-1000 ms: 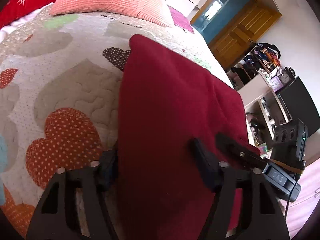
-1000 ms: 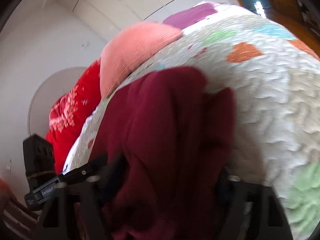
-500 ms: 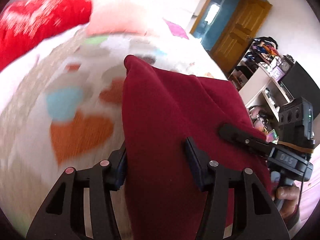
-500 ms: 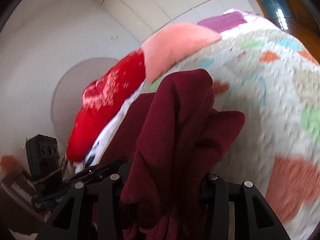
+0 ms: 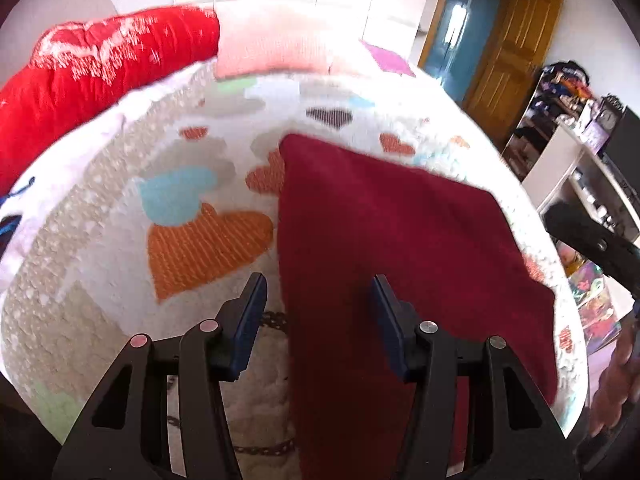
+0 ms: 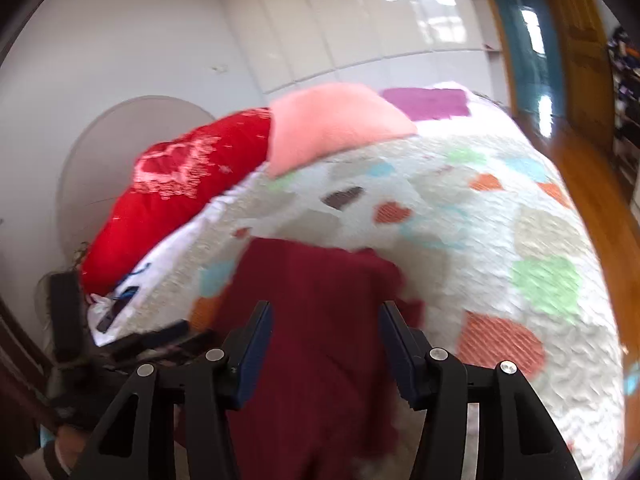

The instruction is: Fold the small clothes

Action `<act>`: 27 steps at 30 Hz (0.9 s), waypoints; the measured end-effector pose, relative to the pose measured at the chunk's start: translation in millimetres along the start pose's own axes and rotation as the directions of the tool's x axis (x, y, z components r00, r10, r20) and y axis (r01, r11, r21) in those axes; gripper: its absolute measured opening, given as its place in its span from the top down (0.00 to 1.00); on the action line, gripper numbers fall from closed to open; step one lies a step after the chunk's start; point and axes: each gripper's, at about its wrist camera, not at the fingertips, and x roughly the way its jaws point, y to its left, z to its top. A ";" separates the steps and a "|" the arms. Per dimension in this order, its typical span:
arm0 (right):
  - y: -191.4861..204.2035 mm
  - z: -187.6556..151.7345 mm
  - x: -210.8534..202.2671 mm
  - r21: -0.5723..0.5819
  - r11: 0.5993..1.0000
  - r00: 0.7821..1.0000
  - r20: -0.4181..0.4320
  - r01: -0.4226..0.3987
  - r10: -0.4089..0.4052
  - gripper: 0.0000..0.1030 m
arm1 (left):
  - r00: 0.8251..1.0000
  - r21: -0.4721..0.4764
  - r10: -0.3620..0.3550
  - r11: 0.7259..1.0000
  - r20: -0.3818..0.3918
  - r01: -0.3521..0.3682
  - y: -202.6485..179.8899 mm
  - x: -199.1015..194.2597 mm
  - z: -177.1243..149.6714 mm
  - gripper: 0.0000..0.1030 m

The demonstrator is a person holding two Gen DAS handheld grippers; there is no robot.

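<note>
A dark red garment [image 5: 392,248] lies flat on the heart-patterned quilt [image 5: 120,240] of a bed. My left gripper [image 5: 318,312] is open above the garment's near left edge, not holding it. In the right wrist view the same garment [image 6: 320,320] lies on the quilt [image 6: 500,240] with a slightly bunched far right corner. My right gripper [image 6: 326,340] is open above it, and the cloth shows between its jaws. The right gripper's body [image 5: 592,244] shows at the right edge of the left wrist view. The left gripper [image 6: 160,340] shows blurred at lower left of the right wrist view.
A red pillow [image 5: 100,72] and a pink pillow [image 5: 272,48] lie at the head of the bed. A purple cloth [image 6: 428,102] lies beyond them. A wooden door [image 5: 508,52] and cluttered shelves [image 5: 580,128] stand to the right of the bed.
Both grippers were holding the garment up; they have opened and pulled back. The garment now lies flat on the quilt.
</note>
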 end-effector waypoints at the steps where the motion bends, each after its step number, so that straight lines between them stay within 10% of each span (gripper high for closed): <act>1: 3.0 1.8 10.0 -0.012 1.000 1.000 -0.007 -0.011 0.011 0.56 | 1.000 -0.003 0.003 1.000 -0.014 -0.004 -1.9 5.9 -2.6 0.48; 5: -5.4 -17.4 68.7 -0.110 0.976 0.974 -0.102 0.190 -0.201 0.72 | 1.000 -0.008 0.028 1.000 0.011 -0.028 -3.9 11.3 -7.1 0.33; 11: -33.5 -26.2 65.1 0.050 0.990 0.986 -0.112 0.133 -0.127 0.71 | 0.998 0.005 0.054 0.999 0.010 -0.054 -7.4 13.8 -5.9 0.32; 27: 13.3 -55.3 13.1 -0.132 0.977 0.982 -0.067 0.166 -0.176 0.67 | 0.989 0.060 0.124 0.990 0.078 -0.128 -19.0 -10.8 -9.2 0.32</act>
